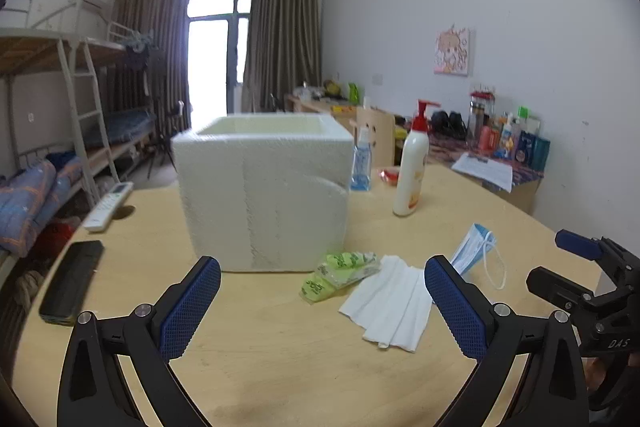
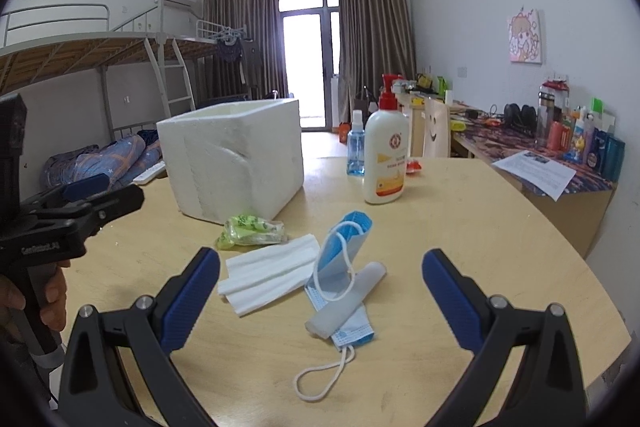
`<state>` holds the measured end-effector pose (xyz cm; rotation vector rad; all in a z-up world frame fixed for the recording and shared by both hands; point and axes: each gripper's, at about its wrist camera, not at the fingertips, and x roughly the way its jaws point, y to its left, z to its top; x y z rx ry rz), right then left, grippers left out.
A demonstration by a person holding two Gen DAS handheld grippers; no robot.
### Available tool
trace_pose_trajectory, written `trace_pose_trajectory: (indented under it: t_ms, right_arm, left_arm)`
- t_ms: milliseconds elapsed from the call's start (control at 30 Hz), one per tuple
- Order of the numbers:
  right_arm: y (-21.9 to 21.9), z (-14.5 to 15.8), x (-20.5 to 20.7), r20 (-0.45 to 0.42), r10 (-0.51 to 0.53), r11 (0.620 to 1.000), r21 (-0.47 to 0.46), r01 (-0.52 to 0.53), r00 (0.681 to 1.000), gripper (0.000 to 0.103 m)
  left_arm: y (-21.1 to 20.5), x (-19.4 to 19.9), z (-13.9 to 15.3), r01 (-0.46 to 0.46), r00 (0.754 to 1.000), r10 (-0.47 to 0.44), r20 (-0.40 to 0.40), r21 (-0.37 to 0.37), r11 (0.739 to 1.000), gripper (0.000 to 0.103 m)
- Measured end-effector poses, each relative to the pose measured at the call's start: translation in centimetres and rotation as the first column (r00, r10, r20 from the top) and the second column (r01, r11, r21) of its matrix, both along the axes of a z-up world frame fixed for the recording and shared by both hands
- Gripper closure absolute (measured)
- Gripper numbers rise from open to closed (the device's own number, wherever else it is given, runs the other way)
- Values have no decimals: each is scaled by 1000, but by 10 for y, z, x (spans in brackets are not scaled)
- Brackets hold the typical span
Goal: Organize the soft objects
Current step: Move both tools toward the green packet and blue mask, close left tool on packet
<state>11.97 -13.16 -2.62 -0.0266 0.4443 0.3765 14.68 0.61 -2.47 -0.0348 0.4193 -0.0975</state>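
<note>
wooden table (image 2: 460, 227), white foam box (image 2: 236, 155) (inside hidden), face mask (image 2: 340, 267) beside tissue (image 2: 268, 271), both jaws spread wide, empty

daylight from window (image 1: 218, 39), blown out | soft shadows | fisheye edges dark, bent

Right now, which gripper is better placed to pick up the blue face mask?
Right. The right gripper is open with the blue face mask lying between its fingers; the left gripper faces the foam box.
</note>
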Motion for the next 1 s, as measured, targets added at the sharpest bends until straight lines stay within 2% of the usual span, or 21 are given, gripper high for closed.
trace_pose_trajectory:
  t_ms: [367,500,667,867,1000]
  right_arm:
    - [-1,-13,32,-89,37,999,-15,-38,995,1]
    - [-1,-16,42,-113,48,999,-10,-50,992,1]
    - [0,-21,54,-146,54,998,-15,-57,988,1]
    - [3,-24,65,-180,73,997,-16,-77,981,1]
    - [6,-27,72,-203,88,995,-17,-94,975,1]
  left_arm:
    - [-7,51,-23,55,987,-58,-150,-26,998,1]
    - [-10,69,-27,51,983,-53,-177,-12,999,1]
    - [-10,91,-38,57,971,-63,-228,-35,998,1]
    - [-9,110,-49,53,957,-68,-283,-58,997,8]
    - [-14,119,-57,71,940,-88,-331,-65,995,17]
